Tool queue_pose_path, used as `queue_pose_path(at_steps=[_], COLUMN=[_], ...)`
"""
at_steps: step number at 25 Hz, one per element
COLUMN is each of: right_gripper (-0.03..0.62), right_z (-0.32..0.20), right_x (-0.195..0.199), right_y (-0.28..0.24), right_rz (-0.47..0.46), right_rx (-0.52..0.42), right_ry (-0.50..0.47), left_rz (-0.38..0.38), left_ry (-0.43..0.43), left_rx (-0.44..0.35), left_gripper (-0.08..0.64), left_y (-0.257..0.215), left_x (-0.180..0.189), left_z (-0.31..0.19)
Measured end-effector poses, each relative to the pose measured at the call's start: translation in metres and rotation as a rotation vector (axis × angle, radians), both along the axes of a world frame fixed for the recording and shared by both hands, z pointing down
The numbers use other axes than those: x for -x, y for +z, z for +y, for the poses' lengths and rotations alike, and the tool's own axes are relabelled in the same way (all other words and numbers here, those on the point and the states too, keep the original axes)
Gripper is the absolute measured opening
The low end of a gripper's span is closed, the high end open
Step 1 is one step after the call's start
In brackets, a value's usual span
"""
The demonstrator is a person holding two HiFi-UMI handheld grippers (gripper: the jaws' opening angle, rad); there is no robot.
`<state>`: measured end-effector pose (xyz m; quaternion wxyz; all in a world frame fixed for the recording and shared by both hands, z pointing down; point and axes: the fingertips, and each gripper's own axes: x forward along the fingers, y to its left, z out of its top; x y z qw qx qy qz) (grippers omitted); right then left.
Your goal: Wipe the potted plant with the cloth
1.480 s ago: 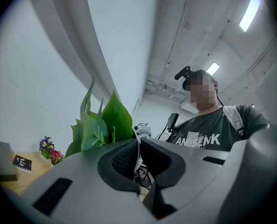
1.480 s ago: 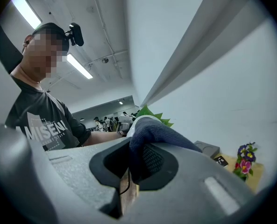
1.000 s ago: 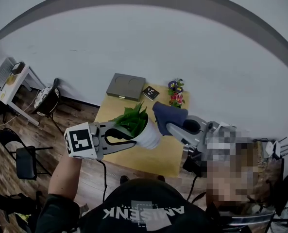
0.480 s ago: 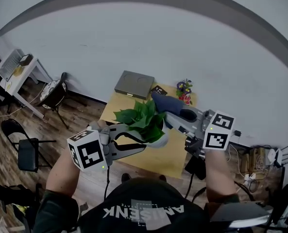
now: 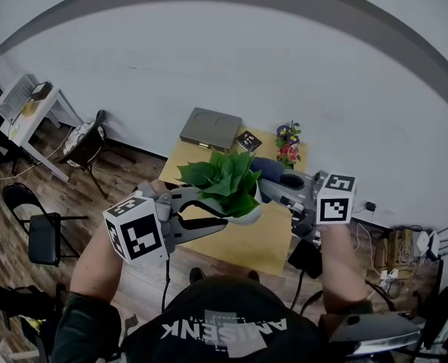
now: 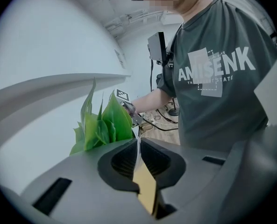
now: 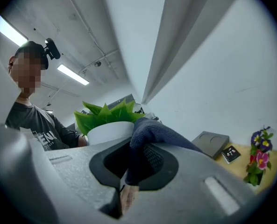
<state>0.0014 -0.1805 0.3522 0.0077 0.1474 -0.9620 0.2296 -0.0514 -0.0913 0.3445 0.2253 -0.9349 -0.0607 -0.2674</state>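
The potted plant (image 5: 224,181) has green leaves and a white pot (image 5: 246,216). It is lifted above the wooden table (image 5: 265,246). My left gripper (image 5: 225,219) is shut on the pot's thin white rim (image 6: 138,146), with the leaves (image 6: 103,124) just left of the jaws. My right gripper (image 5: 267,186) is shut on a dark blue cloth (image 5: 273,169) right behind the leaves. In the right gripper view the cloth (image 7: 150,132) bulges out of the jaws beside the pot (image 7: 109,130).
A grey flat box (image 5: 212,129), a small black booklet (image 5: 248,141) and a little pot of flowers (image 5: 288,147) stand at the table's far edge. Two chairs (image 5: 38,237) (image 5: 84,146) and a white desk (image 5: 23,104) are on the wooden floor to the left.
The pot has rolled in my left gripper, so the leaves now face up toward the head camera. My right gripper has brought the cloth down close behind the leaves.
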Motion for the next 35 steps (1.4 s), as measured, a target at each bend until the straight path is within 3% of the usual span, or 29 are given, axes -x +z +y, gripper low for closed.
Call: queue_pose_path(at_steps=[5,11,16,23,27,35], right_gripper=[0.028,0.028,0.028,0.028,0.028,0.028], right_z=[0.015,0.025,0.034,0.017,0.021,0.043], right_x=[-0.005,-0.014,-0.025,-0.030,-0.019,-0.006], right_y=[0.014,0.040,0.048,0.025,0.017,0.010], right_rz=[-0.011,0.015,0.010,-0.106,-0.130,-0.143], right_rx=[0.037,0.085,0.089,0.082,0.074,0.023], right_ry=[-0.073,-0.072,-0.104,-0.139,-0.219,-0.417], left_rz=[0.022,0.026,0.034,0.094,0.128,0.118], left_ry=[0.008,-0.005,0.035,0.127,0.148,0.139], left_rx=[0.027,0.052,0.167,0.334,0.372,0.416], left_gripper=[0.028,0.026,0.026,0.025,0.025,0.025], left_y=[-0.004,-0.003,-0.006,-0.032,-0.040,-0.042], left_x=[0.001,0.003,-0.002,-0.003,-0.006,-0.006], left_z=[0.004,-0.002,0.008,0.024,0.029,0.035])
